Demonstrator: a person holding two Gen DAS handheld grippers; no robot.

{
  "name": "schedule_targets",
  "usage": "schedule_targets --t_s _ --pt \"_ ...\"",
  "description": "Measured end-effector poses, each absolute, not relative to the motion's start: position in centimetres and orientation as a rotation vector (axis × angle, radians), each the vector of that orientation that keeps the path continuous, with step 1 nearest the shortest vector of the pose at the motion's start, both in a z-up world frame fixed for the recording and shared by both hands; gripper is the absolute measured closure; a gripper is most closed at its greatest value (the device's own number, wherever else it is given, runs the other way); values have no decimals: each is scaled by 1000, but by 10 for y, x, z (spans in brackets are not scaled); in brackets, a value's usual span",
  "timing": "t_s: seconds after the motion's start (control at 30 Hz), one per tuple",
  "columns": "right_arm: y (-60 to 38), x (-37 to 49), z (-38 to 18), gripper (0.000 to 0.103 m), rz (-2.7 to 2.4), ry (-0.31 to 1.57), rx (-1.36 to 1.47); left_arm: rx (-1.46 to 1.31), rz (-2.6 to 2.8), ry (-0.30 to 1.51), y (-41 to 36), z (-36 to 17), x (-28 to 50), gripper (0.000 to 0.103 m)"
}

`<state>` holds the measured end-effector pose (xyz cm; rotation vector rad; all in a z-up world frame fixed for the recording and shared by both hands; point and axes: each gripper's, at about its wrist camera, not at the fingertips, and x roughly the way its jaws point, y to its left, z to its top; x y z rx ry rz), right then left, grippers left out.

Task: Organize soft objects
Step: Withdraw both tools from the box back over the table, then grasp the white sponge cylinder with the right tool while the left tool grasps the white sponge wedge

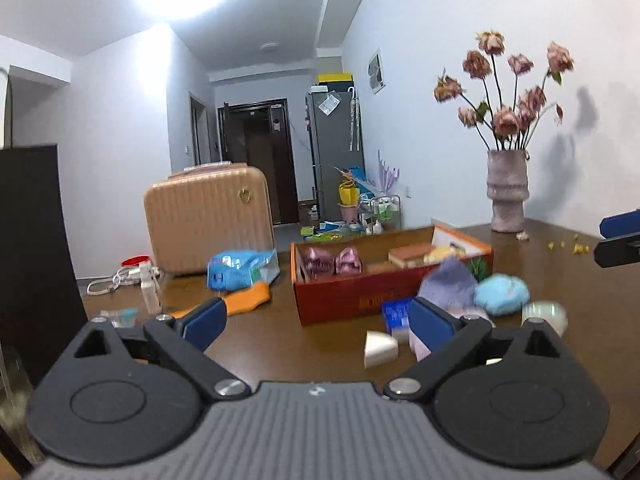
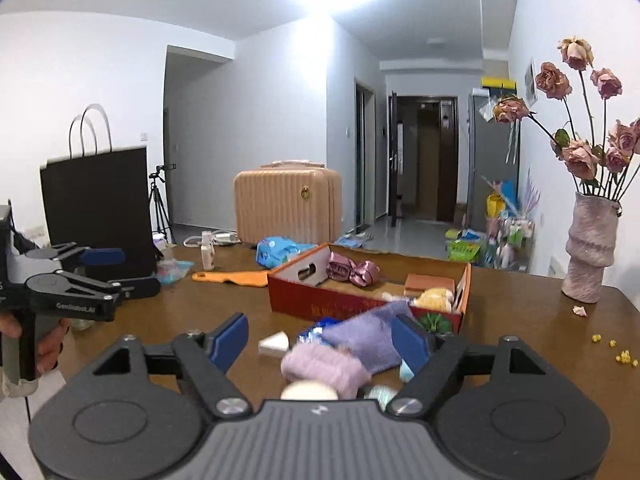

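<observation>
A red cardboard box (image 1: pixel 352 296) (image 2: pixel 320 300) stands on the brown table and holds pink satin bows (image 1: pixel 332 262) (image 2: pixel 352 272), an orange sponge block (image 1: pixel 412 256) and a yellow plush (image 2: pixel 434 298). A purple knit sock with a pink fluffy cuff (image 2: pixel 352 350) (image 1: pixel 450 284) lies in front of the box, blurred. A light blue plush (image 1: pixel 502 294) lies beside it. My left gripper (image 1: pixel 316 320) is open and empty above the table. My right gripper (image 2: pixel 320 340) is open, its fingers on either side of the sock, above it.
A white wedge (image 1: pixel 380 348) (image 2: pixel 274 344), a blue packet (image 1: pixel 394 314), an orange cloth (image 1: pixel 244 300) (image 2: pixel 232 278), a blue wipes pack (image 1: pixel 240 268), a small spray bottle (image 2: pixel 207 250), a black paper bag (image 2: pixel 96 208), a vase of dried roses (image 1: pixel 506 190) (image 2: pixel 590 248). A beige suitcase (image 1: pixel 208 220) stands beyond the table.
</observation>
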<state>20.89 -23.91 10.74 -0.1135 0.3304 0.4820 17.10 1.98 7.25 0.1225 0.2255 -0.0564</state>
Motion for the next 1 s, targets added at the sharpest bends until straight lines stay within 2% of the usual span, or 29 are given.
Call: schedule_targets --t_s 0.43,0.7,0.87,1.0 --pt "-230 240 13 24 457 496 -21 -17 -81 437 11 -1 210 3" --pt "-222 275 4 24 468 542 10 -90 -159 559 15 -5 234 4" --pt "-219 291 6 24 503 572 40 1 -148 535 7 0 250 4" --pt "-210 299 9 24 511 593 11 45 -170 579 0 -1 272 10"
